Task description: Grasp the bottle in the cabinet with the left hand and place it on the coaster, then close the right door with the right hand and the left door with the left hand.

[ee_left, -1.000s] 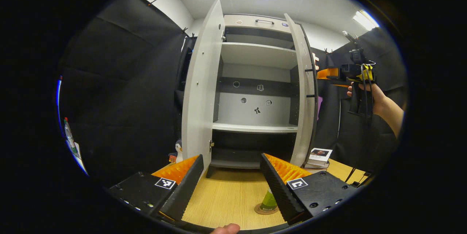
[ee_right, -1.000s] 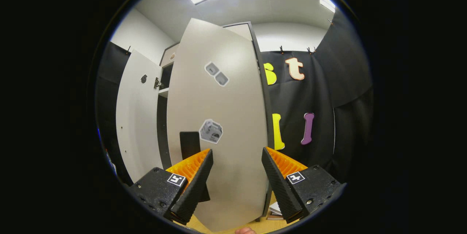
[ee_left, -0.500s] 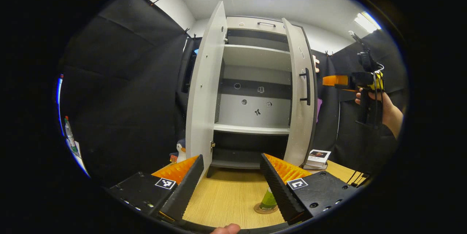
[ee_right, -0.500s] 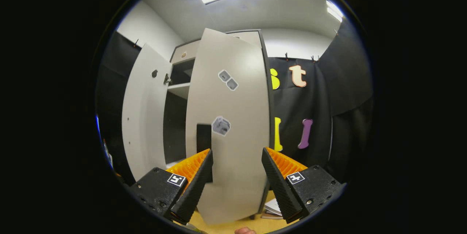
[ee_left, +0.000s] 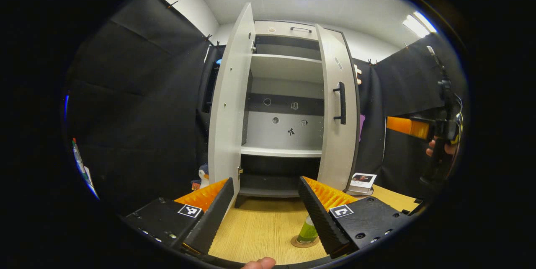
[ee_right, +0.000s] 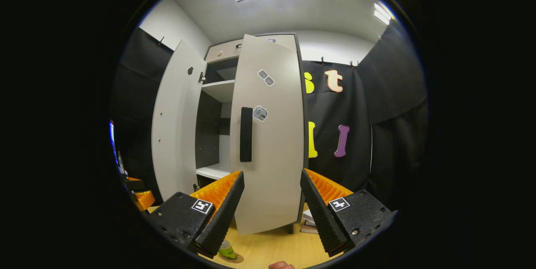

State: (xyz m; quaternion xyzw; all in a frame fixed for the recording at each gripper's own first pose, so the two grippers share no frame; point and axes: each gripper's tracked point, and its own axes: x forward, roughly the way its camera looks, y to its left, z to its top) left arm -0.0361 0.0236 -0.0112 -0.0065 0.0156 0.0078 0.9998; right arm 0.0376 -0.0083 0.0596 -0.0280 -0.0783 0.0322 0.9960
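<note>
A green bottle [ee_left: 308, 231] stands on a round coaster [ee_left: 302, 242] on the wooden table, just behind my left gripper's right finger. My left gripper [ee_left: 265, 210] is open and holds nothing, facing the grey cabinet [ee_left: 284, 101]. The cabinet's left door [ee_left: 228, 109] stands wide open. Its right door [ee_left: 339, 109] with a black handle [ee_left: 341, 103] is partly swung in. In the right gripper view, my right gripper [ee_right: 272, 204] is open, a short way back from the right door [ee_right: 270, 135] and its handle [ee_right: 246, 134]. The bottle [ee_right: 227, 251] and coaster [ee_right: 236, 258] show low at the left.
A small stack of books [ee_left: 363, 182] lies at the foot of the right door. A penguin toy [ee_left: 203, 174] stands left of the cabinet. The wooden table [ee_left: 259, 227] stretches in front of the cabinet. The right hand with its gripper [ee_left: 435, 135] hovers at the far right.
The right door has swung inward from fully open to partly shut. My right gripper has drawn back from it and dropped lower. My left gripper has hardly moved.
</note>
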